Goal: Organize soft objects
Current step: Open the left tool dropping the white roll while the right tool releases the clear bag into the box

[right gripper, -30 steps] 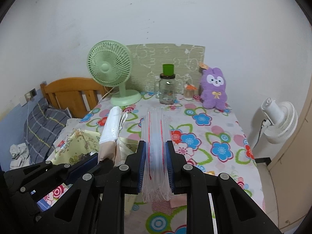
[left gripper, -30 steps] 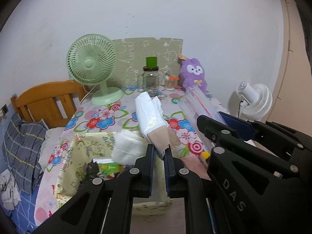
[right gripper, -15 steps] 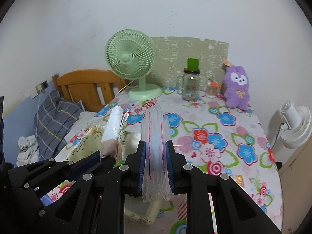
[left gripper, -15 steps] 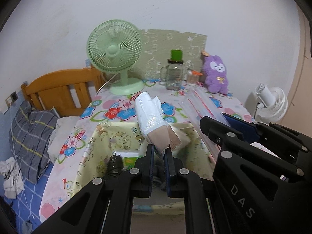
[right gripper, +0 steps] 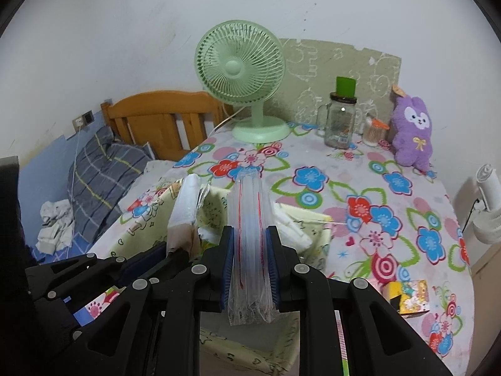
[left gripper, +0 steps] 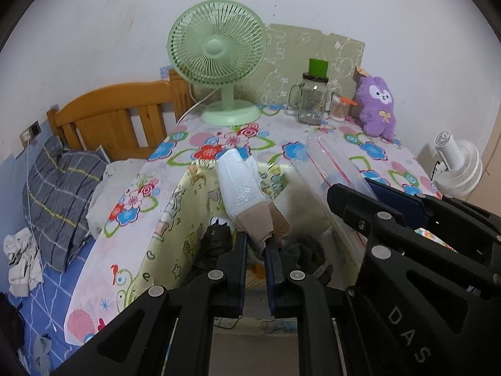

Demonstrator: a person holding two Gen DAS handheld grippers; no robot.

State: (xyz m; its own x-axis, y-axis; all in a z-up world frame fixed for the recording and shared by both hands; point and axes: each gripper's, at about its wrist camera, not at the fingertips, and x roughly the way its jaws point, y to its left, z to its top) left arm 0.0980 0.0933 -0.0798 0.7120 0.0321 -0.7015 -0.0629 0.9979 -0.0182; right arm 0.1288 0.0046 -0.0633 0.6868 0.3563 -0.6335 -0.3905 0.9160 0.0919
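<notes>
My left gripper (left gripper: 256, 241) holds a white plastic-wrapped packet (left gripper: 241, 185) by its tan end; its jaws are opening slightly, with the packet still between the pads. The packet (right gripper: 184, 206) hangs over a yellow patterned fabric box (left gripper: 175, 206) with dark and white soft items inside. My right gripper (right gripper: 249, 235) is shut on a bundle of clear zip bags with red stripes (right gripper: 249, 206), also above the box (right gripper: 150, 219). In the left wrist view the right gripper (left gripper: 353, 188) and its bags (left gripper: 325, 163) are just to the right.
On the flowered table (right gripper: 360, 188) stand a green fan (right gripper: 241, 65), a glass jar (right gripper: 339, 119) and a purple plush (right gripper: 413, 131) at the back. A white fan (left gripper: 457, 169) stands on the right; a wooden headboard (left gripper: 116, 112) and plaid pillow (left gripper: 59, 191) on the left.
Both grippers have moved left and down with their loads, from over the table to above the yellow box. The left jaws show a slightly wider gap.
</notes>
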